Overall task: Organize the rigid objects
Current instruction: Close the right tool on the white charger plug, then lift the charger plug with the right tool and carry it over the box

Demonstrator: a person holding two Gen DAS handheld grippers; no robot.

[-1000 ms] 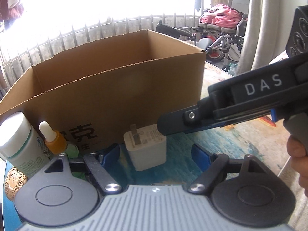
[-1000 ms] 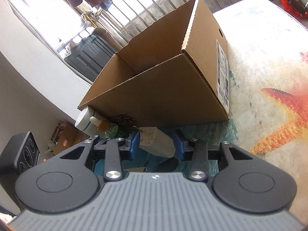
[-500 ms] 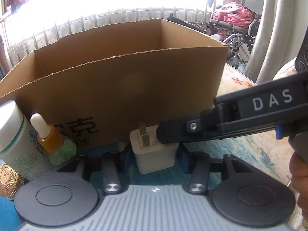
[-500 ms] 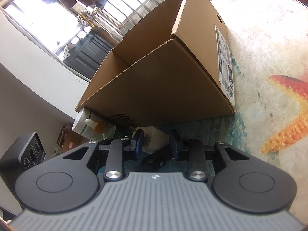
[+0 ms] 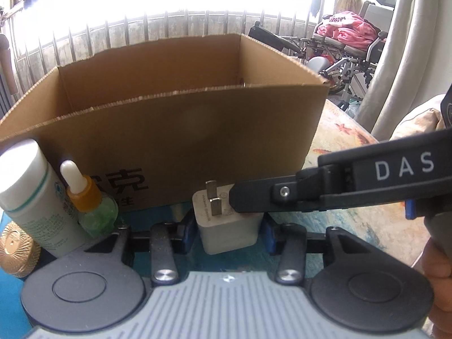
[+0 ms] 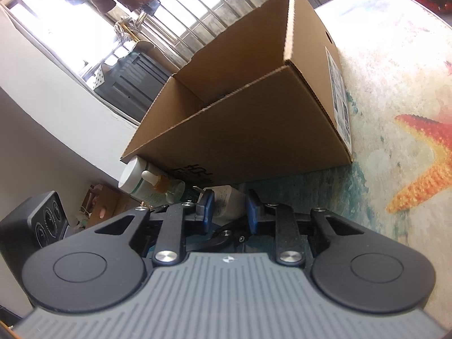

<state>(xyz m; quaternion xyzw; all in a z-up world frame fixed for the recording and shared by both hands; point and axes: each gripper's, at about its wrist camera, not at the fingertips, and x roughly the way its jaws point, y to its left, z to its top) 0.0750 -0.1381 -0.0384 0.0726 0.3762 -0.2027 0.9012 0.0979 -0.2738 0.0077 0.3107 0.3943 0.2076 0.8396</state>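
Both grippers are on the white charger, which sits on the sea-print table cover just in front of the cardboard box. Left gripper: its blue pads now sit against the charger's two sides, jaws clamped on it; a sec ago they stood wide w/ clear gaps either side, then came in and held at this width over the last half sec. Right gripper reaches in from the right side of the left wrist view, its black finger laid across the charger's top right corner, next to the two metal prongs, which point up. In the right wrist view the charger sits between its blue pads, the left pad touching or nearly so, the right pad close against the body (contact can't be confirmed); these jaws are closing, and the gap is much narrower than a sec ago, when the charger sat loose between them. The charger itself has stayed in the same spot by the box wall. Beyond the left gripper's left jaw stand a white bottle and a dropper bottle w/ orange collar and green base, both near the box front, plus a gold ribbed disc at the far left edge. A person's hand shows at the right edge, holding the right gripper's handle.
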